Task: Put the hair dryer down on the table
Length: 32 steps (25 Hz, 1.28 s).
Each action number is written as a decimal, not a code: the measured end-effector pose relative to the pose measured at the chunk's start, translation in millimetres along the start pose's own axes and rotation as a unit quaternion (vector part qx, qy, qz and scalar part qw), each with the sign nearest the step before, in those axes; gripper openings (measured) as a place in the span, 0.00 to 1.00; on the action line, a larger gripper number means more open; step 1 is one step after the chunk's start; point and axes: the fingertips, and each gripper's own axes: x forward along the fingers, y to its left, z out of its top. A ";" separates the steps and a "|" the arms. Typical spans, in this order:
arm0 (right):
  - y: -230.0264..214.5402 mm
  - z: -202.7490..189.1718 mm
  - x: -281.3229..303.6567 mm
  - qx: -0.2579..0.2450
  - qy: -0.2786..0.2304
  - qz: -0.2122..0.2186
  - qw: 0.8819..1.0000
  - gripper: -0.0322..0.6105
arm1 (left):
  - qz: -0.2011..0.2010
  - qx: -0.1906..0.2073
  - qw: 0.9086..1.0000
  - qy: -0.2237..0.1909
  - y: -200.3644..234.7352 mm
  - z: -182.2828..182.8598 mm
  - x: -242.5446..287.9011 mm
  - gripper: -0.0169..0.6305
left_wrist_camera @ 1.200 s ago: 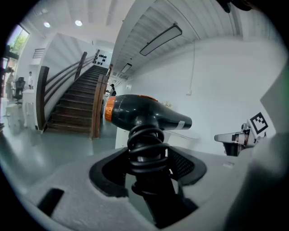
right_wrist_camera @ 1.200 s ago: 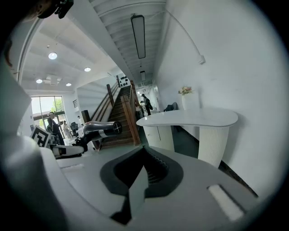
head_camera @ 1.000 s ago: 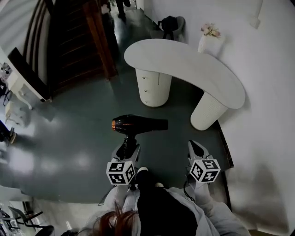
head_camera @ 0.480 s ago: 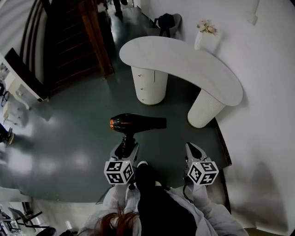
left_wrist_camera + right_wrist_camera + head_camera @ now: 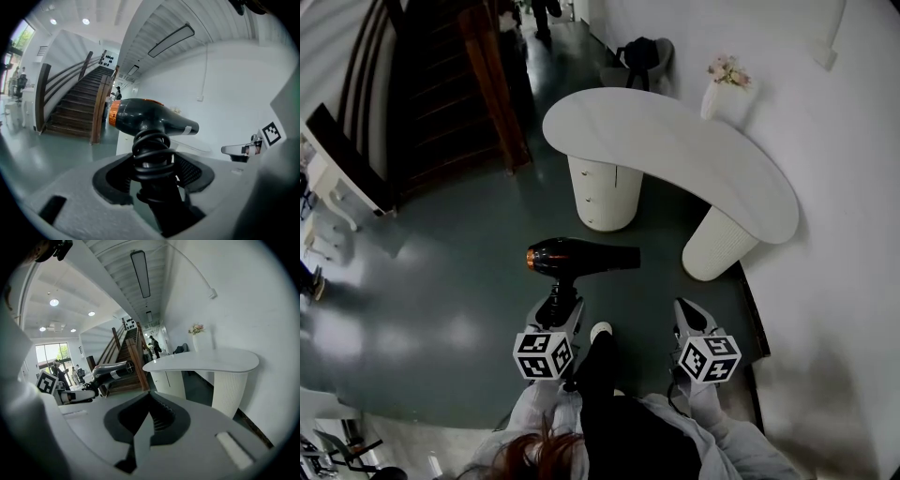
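A black hair dryer [image 5: 581, 258] with an orange rear ring hangs level above the dark floor, its nozzle pointing right. My left gripper [image 5: 562, 296] is shut on its handle from below. In the left gripper view the handle, wrapped in coiled black cord [image 5: 151, 157], stands between the two pads and the dryer's body [image 5: 150, 119] is above them. My right gripper [image 5: 690, 313] hangs beside it on the right, shut and holding nothing. The white curved table [image 5: 675, 150] stands ahead, some way off; its top [image 5: 206, 362] is bare in the right gripper view.
A white vase of flowers [image 5: 719, 82] stands by the wall behind the table, and a dark chair [image 5: 639, 54] is beyond it. A wooden staircase [image 5: 450, 84] rises at the far left. The white wall [image 5: 853, 234] runs close on the right. A shoe [image 5: 600, 331] shows between the grippers.
The person's shoe has stepped forward between the grippers and the view has shifted a little. The dryer stays held in the left gripper; the right stays shut.
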 end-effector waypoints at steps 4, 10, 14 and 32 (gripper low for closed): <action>-12.8 31.5 47.0 -0.005 0.004 -0.002 1.000 0.06 | 0.003 -0.003 1.000 -0.003 20.8 33.2 45.7 0.44; -26.2 84.9 125.4 -0.002 0.001 0.000 1.000 0.06 | -0.001 0.002 1.000 -0.011 51.0 92.5 118.5 0.44; -31.7 119.6 177.3 -0.014 -0.003 0.001 1.000 0.06 | -0.005 0.004 1.000 -0.019 70.3 129.0 162.8 0.44; -48.6 147.0 294.6 -0.016 0.021 0.026 0.999 0.06 | 0.014 -0.025 1.000 0.007 122.9 142.7 248.3 0.44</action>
